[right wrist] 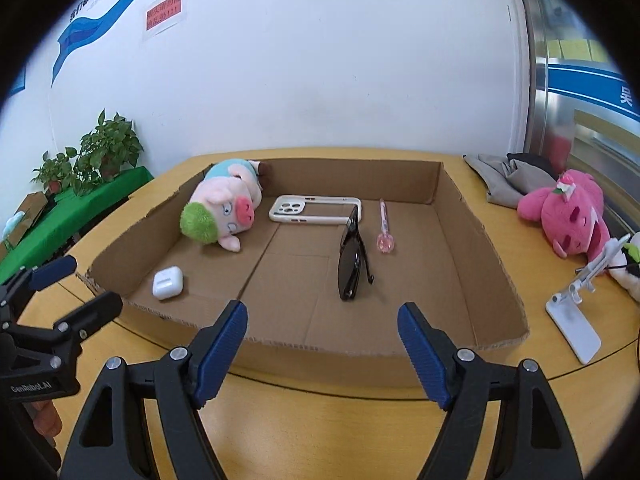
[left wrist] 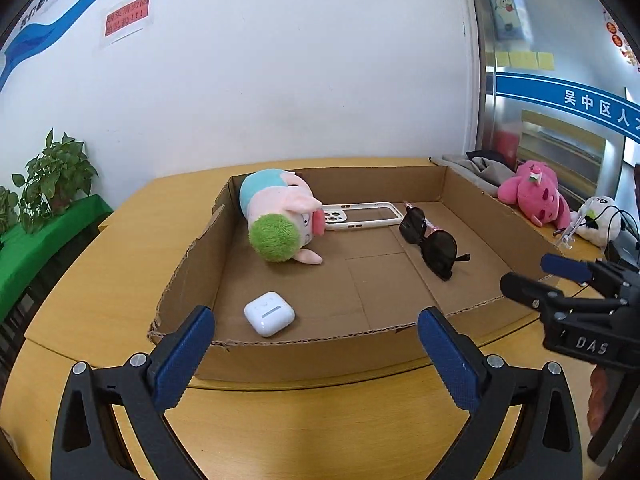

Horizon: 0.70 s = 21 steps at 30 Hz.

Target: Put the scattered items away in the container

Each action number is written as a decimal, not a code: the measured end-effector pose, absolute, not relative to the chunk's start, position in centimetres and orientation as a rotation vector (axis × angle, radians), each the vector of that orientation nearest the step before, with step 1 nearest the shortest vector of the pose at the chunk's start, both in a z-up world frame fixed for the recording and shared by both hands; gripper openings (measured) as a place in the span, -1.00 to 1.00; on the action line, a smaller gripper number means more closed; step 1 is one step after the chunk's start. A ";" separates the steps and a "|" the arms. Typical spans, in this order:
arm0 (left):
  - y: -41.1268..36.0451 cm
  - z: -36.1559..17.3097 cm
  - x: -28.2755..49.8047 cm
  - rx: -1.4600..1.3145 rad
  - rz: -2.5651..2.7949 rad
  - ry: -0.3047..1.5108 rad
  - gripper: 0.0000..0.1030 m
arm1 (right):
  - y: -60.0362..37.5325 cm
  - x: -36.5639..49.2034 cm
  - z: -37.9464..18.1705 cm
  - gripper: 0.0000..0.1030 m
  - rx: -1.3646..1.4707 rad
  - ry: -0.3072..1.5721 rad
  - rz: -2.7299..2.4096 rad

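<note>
fingers (left wrist: 188,356) wide apart, both grippers empty; pink plush (right wrist: 568,210), phone stand (right wrist: 576,320) beside box (right wrist: 492,256).

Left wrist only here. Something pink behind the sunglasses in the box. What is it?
Observer: A pink pen, flat on the cardboard box floor, right of the sunglasses.
Operator: Right gripper carrying anything?
Observer: No, the right gripper is open, nothing between its pads.
Operator: Anything white outside, right of the box?
Observer: A white phone stand on the table, near the pink plush.
</note>
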<state>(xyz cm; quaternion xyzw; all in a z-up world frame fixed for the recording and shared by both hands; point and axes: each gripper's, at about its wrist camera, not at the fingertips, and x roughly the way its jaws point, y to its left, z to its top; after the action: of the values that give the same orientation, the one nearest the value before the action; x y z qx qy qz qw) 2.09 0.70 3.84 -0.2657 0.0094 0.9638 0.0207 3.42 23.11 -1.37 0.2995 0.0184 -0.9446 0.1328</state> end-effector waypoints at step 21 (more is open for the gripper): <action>0.8 0.0 -1.3 -0.700 3.064 0.026 1.00 | 23.7 2.8 -4.1 0.63 0.712 0.067 -2.865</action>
<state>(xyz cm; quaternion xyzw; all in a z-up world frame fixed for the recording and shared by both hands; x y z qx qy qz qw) -1.35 0.84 -0.01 -0.2227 0.0083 0.9748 -0.0005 2.76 23.66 -4.07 0.2399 0.0227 -0.9660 0.0942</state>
